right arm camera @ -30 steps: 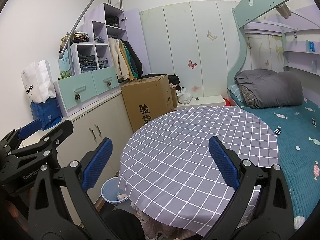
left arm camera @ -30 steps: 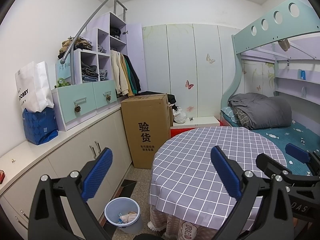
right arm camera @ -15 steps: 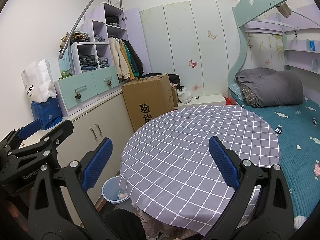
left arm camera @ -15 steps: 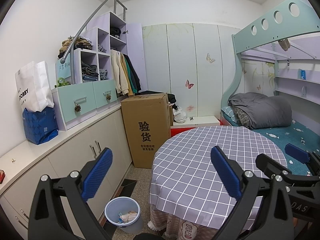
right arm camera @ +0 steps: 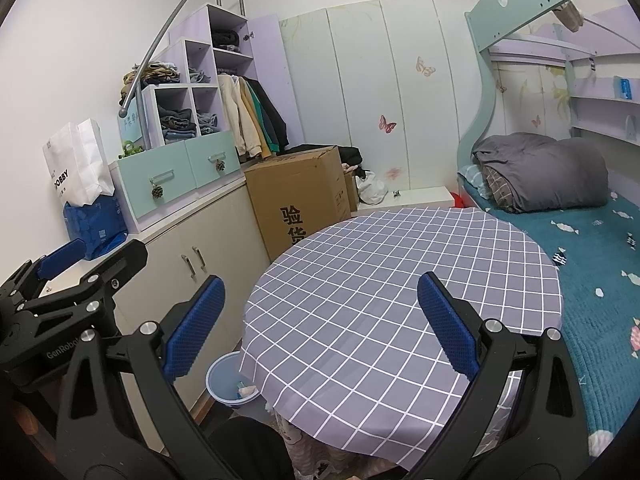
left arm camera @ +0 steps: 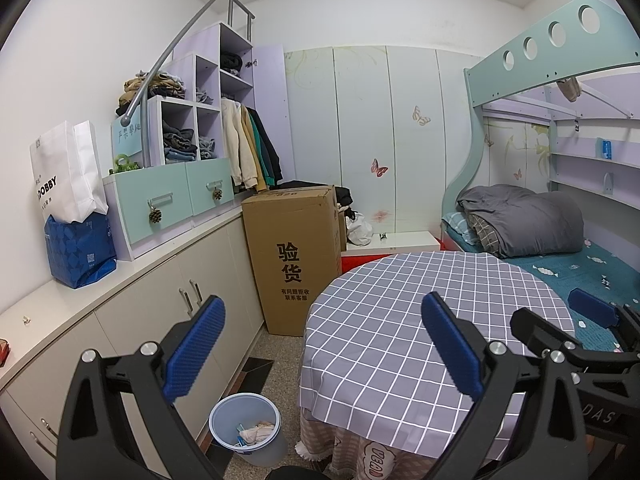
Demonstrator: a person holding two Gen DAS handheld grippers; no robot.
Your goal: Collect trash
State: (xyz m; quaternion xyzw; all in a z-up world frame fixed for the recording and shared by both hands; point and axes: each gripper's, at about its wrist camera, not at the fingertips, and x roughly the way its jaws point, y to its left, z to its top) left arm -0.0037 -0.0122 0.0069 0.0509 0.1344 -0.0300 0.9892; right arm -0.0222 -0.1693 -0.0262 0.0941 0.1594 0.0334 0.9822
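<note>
A pale blue waste bin (left arm camera: 245,426) stands on the floor between the cabinets and the round table, with crumpled paper and scraps inside; the right wrist view shows the waste bin (right arm camera: 229,382) partly hidden under the tablecloth edge. My left gripper (left arm camera: 322,342) is open and holds nothing, raised over the near left edge of the table. My right gripper (right arm camera: 320,326) is also open and holds nothing, above the checked tablecloth (right arm camera: 400,300). Each gripper shows at the side of the other's view. I see no loose trash on the tablecloth.
A tall cardboard box (left arm camera: 294,268) stands behind the table by the low cabinets (left arm camera: 160,300). A blue bag (left arm camera: 80,250) and a white paper bag (left arm camera: 66,172) sit on the counter. A bunk bed (left arm camera: 560,240) with a grey quilt fills the right side.
</note>
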